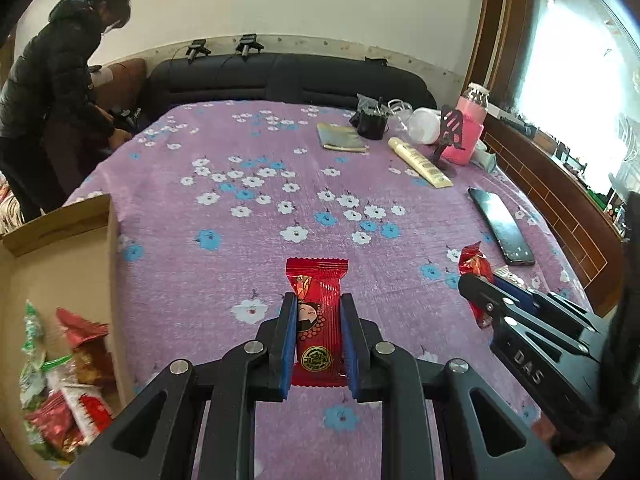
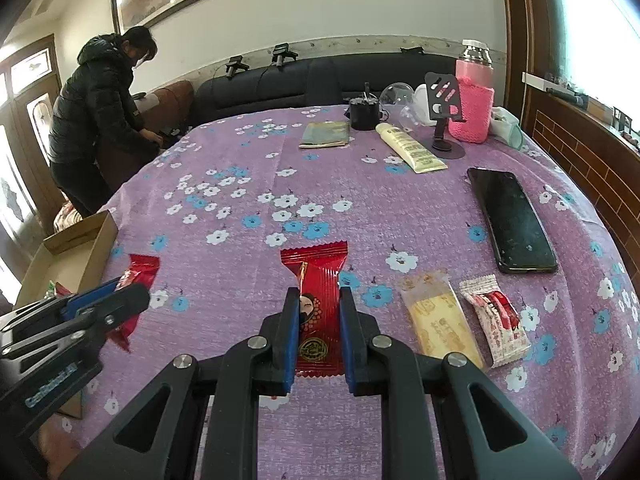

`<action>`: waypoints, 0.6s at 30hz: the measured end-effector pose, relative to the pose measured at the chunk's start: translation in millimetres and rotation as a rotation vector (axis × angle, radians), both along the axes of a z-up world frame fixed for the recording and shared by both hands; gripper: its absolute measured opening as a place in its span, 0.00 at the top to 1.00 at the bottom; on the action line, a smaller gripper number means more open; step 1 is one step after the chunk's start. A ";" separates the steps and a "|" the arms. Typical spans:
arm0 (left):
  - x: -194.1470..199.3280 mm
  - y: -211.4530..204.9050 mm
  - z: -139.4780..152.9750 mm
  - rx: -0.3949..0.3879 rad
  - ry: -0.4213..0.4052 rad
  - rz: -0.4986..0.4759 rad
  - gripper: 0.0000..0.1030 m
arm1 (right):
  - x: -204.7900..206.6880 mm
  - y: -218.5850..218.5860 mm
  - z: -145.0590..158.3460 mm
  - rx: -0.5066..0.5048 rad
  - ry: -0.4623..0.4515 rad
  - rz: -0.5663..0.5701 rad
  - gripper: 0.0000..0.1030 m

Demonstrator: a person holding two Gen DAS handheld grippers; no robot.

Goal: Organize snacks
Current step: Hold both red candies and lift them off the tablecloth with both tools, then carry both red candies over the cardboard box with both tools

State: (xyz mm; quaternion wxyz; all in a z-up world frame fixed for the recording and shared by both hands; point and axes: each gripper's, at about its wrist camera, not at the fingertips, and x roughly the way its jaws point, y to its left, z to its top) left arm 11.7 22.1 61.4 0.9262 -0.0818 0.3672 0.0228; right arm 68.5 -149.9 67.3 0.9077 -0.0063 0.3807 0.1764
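Note:
My left gripper (image 1: 318, 300) is shut on a red snack packet (image 1: 318, 280) that sticks out forward between the blue pads, above the purple flowered cloth (image 1: 248, 168). To its left stands an open cardboard box (image 1: 60, 228) with several wrapped snacks (image 1: 60, 380) inside. My right gripper (image 2: 319, 294) is shut on a second red snack packet (image 2: 316, 268) of the same kind. In the right wrist view the left gripper (image 2: 132, 284) shows at the left with its red packet (image 2: 140, 268), near the box (image 2: 88, 244). A beige packet (image 2: 438, 320) and a white-and-red packet (image 2: 496, 320) lie on the cloth to the right.
A black phone (image 2: 512, 220) lies right of centre. At the far side stand a cream tube (image 2: 410, 148), a booklet (image 2: 326, 134), a black cup (image 2: 364, 114), a phone stand (image 2: 442, 120) and a pink-sleeved bottle (image 2: 472, 112). A person (image 2: 96, 120) in a dark jacket bends over beyond the table's left corner.

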 end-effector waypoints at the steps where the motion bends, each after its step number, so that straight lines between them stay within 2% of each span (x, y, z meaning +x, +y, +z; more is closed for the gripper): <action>1: -4.3 2.0 3.2 0.002 -0.008 0.006 0.80 | -0.8 0.3 1.4 0.006 -0.002 0.000 0.84; 8: -29.3 14.9 20.8 0.000 -0.059 0.026 0.80 | -15.5 8.7 14.7 0.041 -0.014 0.028 0.83; 18: -54.3 43.4 32.3 -0.032 -0.105 0.060 0.80 | -54.3 54.7 33.8 0.041 -0.033 0.154 0.83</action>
